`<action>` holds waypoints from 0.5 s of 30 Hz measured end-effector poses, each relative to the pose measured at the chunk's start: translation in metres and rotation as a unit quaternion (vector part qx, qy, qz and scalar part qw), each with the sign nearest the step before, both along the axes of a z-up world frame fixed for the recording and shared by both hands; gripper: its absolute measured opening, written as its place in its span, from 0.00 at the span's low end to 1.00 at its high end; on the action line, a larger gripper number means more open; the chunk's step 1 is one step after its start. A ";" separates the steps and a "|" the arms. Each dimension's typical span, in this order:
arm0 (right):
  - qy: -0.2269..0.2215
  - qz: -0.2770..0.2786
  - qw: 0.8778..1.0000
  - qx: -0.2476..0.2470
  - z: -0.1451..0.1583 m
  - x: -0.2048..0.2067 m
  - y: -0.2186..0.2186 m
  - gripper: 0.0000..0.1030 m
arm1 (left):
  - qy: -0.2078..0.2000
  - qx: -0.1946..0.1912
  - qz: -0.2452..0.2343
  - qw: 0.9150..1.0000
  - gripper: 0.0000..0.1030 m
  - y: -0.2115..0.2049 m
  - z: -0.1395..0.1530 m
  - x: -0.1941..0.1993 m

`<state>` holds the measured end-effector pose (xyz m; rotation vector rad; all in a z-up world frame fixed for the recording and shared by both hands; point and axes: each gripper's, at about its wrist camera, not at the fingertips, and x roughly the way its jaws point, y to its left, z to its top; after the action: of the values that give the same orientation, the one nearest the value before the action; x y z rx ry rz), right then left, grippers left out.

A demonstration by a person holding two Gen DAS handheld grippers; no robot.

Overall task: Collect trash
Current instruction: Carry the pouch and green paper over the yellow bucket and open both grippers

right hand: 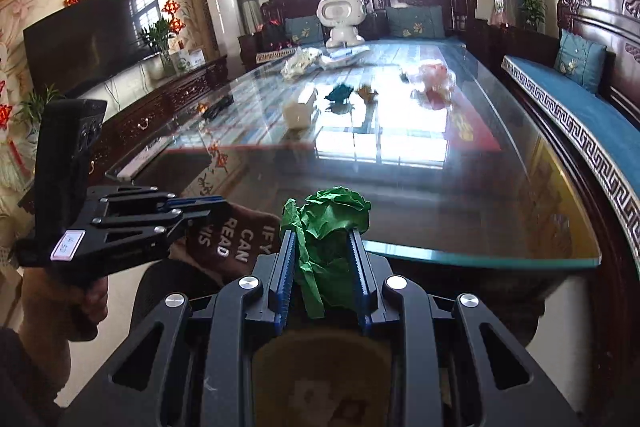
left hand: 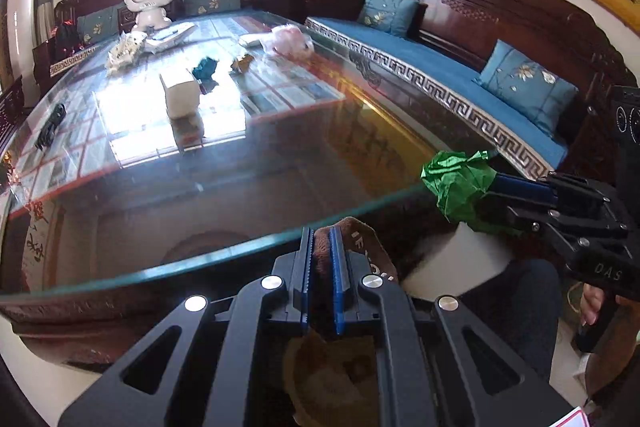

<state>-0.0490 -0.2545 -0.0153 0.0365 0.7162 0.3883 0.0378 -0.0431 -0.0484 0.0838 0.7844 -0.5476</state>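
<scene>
My right gripper (right hand: 324, 239) is shut on a crumpled green paper ball (right hand: 334, 215), held just off the near edge of the glass table (right hand: 460, 195); the ball (left hand: 454, 181) and that gripper (left hand: 494, 195) also show at the right of the left wrist view. My left gripper (left hand: 322, 239) is shut on a brown cloth with white lettering (left hand: 362, 239), low before the table edge; the cloth (right hand: 236, 235) and gripper (right hand: 218, 207) show at the left of the right wrist view. More trash lies far on the table: a teal wad (right hand: 340, 93), a gold wad (right hand: 368, 91), a pink plastic bag (right hand: 434, 77).
On the table stand a white box (left hand: 180, 93), a white toy robot (left hand: 150, 1), a crumpled white wrapper (left hand: 126, 49) and a black remote (left hand: 50, 127). A blue-cushioned wooden bench (left hand: 440, 75) runs along the right side. A TV cabinet (right hand: 160, 99) runs along the left.
</scene>
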 end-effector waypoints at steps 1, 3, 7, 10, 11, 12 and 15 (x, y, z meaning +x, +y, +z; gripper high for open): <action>0.007 0.000 1.000 -0.002 -0.006 -0.007 0.000 0.25 | 0.006 0.002 -0.005 1.000 0.09 -0.001 -0.006 -0.006; 0.032 0.006 0.999 -0.011 -0.024 -0.023 0.001 0.25 | 0.022 0.006 -0.016 1.000 0.09 -0.003 -0.022 -0.018; 0.075 0.016 0.996 -0.040 -0.057 -0.049 0.006 0.25 | 0.057 0.020 -0.030 0.998 0.09 -0.007 -0.056 -0.039; 0.101 0.020 0.993 -0.053 -0.080 -0.061 0.011 0.25 | 0.096 0.027 -0.038 0.994 0.09 -0.010 -0.087 -0.051; 0.108 0.020 0.992 -0.057 -0.086 -0.064 0.012 0.25 | 0.105 0.033 -0.042 0.993 0.09 -0.012 -0.095 -0.054; 0.114 0.018 0.992 -0.059 -0.091 -0.066 0.012 0.25 | 0.111 0.040 -0.045 0.992 0.09 -0.013 -0.103 -0.058; 0.123 0.015 0.990 -0.069 -0.101 -0.071 0.014 0.26 | 0.127 0.047 -0.054 0.989 0.09 -0.016 -0.120 -0.068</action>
<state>-0.1200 -0.2403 -0.1167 -0.0572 0.9867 0.3655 -0.0306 -0.0588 -0.1680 0.1469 1.0596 -0.6313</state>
